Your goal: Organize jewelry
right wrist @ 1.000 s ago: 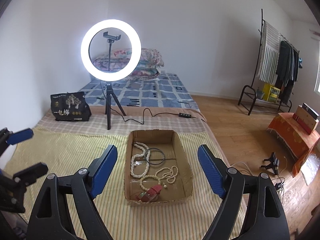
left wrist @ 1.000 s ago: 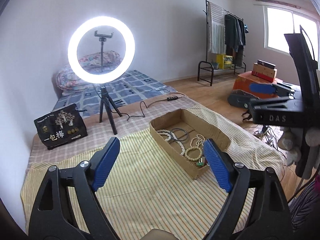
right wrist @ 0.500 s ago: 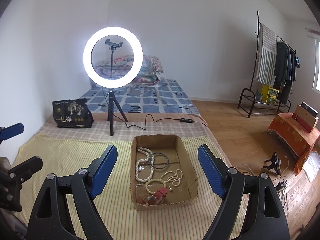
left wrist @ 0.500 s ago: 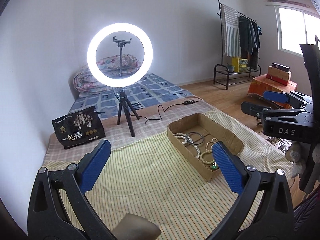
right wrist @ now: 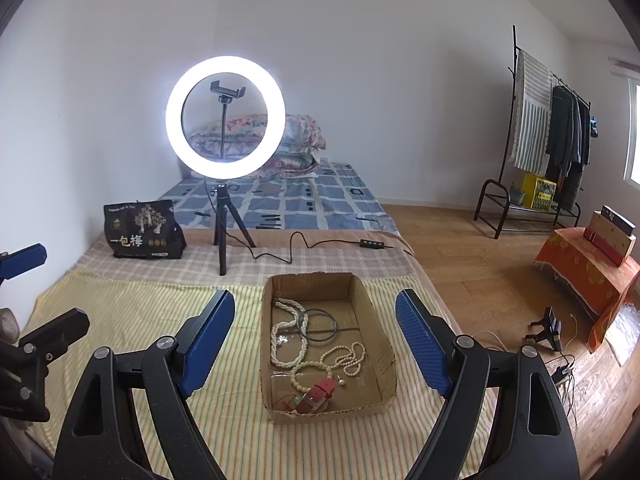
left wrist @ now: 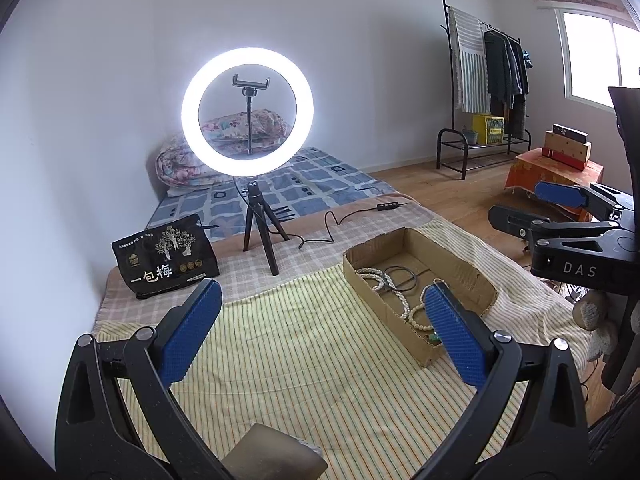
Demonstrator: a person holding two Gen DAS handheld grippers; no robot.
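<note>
Your jewelry — pearl strands [right wrist: 286, 334], a black ring [right wrist: 320, 324] and a red-strapped watch [right wrist: 318, 392] — lies in the cardboard box [right wrist: 386, 360] on the striped cloth [right wrist: 132, 316], near the bed's right edge. Your right gripper [right wrist: 316, 340] hovers before the box, jaws wide and empty. Your left gripper [left wrist: 320, 328] is spread wide too, gripping nothing. A ring light [right wrist: 225, 117] stands behind the box.

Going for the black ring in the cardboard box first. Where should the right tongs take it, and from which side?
Take the black ring at its right arc, coming from above with the open right tongs. It lies flat on the floor of the cardboard box; its left arc crosses the pearl necklace, while the right arc sits on bare cardboard.
</note>
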